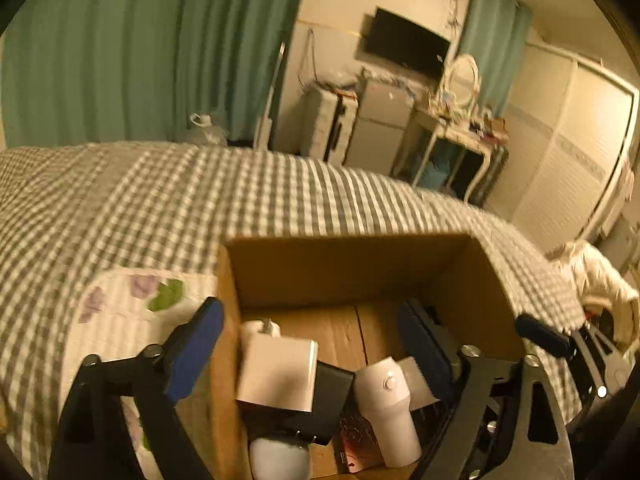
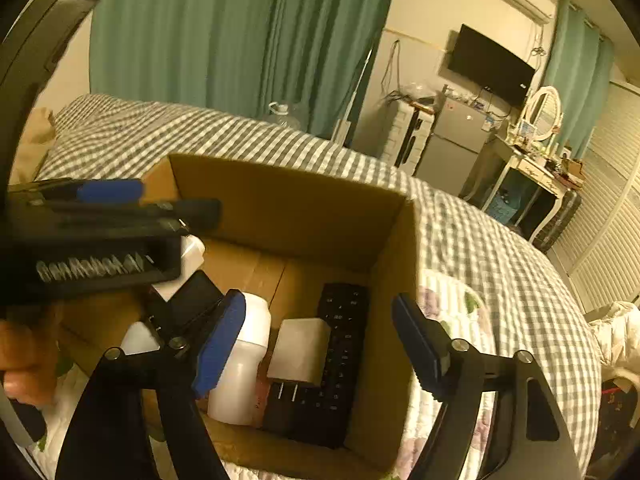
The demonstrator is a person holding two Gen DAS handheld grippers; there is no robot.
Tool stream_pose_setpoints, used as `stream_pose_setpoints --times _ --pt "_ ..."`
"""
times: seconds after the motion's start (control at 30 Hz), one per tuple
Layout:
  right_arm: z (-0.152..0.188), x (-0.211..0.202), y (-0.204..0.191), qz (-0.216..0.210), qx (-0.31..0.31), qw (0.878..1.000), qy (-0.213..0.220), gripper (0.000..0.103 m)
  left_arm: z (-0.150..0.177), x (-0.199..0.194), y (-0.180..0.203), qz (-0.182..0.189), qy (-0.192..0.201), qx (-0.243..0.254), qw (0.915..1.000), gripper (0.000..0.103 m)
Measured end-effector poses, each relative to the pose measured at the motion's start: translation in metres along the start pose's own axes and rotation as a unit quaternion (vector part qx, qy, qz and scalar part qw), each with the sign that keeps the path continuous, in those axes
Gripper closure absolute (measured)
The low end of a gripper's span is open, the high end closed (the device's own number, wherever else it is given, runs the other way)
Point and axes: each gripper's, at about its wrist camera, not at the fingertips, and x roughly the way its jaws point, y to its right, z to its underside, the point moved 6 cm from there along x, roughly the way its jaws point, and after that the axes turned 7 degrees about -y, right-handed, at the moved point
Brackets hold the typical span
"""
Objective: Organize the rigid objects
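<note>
An open cardboard box (image 1: 352, 264) (image 2: 288, 204) sits on the checked bed. Inside lie a white block (image 1: 278, 372) (image 2: 300, 348), a white cylinder bottle (image 1: 386, 404) (image 2: 244, 360), a black remote (image 2: 340, 344), a black charger (image 1: 320, 400) and a pale round object (image 1: 280, 456). My left gripper (image 1: 312, 344) is open and empty, straddling the box's left wall above the objects; it also shows in the right wrist view (image 2: 120, 204). My right gripper (image 2: 320, 344) is open and empty over the box's right part; its fingertip shows in the left wrist view (image 1: 540, 334).
A white quilted floral cloth (image 1: 132, 300) (image 2: 452, 320) lies under the box on the grey checked bedspread (image 1: 200, 196). Green curtains, a wall TV (image 1: 404, 46), a small fridge and a dressing table stand beyond the bed. White bedding (image 1: 596, 272) lies at the right.
</note>
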Motion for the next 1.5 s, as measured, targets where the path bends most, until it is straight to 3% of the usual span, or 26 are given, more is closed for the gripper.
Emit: stream_pose_setpoints --times 0.13,0.33,0.47,0.63,1.03,1.27,1.5 --pt "-0.002 -0.025 0.012 0.0 0.034 0.999 0.019 0.015 -0.009 -0.027 -0.008 0.007 0.03 -0.014 0.9994 0.0" --pt "-0.003 -0.053 0.023 -0.003 0.072 0.997 0.041 0.008 -0.016 -0.07 -0.014 -0.011 0.061 -0.017 0.9979 0.0" --pt "-0.007 -0.095 0.03 0.005 0.094 0.993 0.073 0.0 -0.013 -0.106 -0.007 -0.024 0.093 0.006 0.9953 0.0" --pt "-0.005 -0.131 0.03 0.013 0.097 0.99 0.103 0.0 -0.004 -0.151 0.002 -0.039 0.134 0.036 0.9895 0.0" --pt "0.027 -0.238 0.026 0.016 0.107 0.976 0.186 0.0 0.03 -0.233 0.004 -0.052 0.201 0.049 0.9771 0.0" --pt "0.055 -0.258 0.011 0.011 0.113 0.974 0.195 0.0 0.06 -0.262 0.005 -0.089 0.236 0.074 0.9648 0.0" --pt "0.087 -0.254 0.002 0.004 0.121 0.975 0.188 0.0 0.095 -0.26 0.002 -0.102 0.236 0.071 0.9637 0.0"
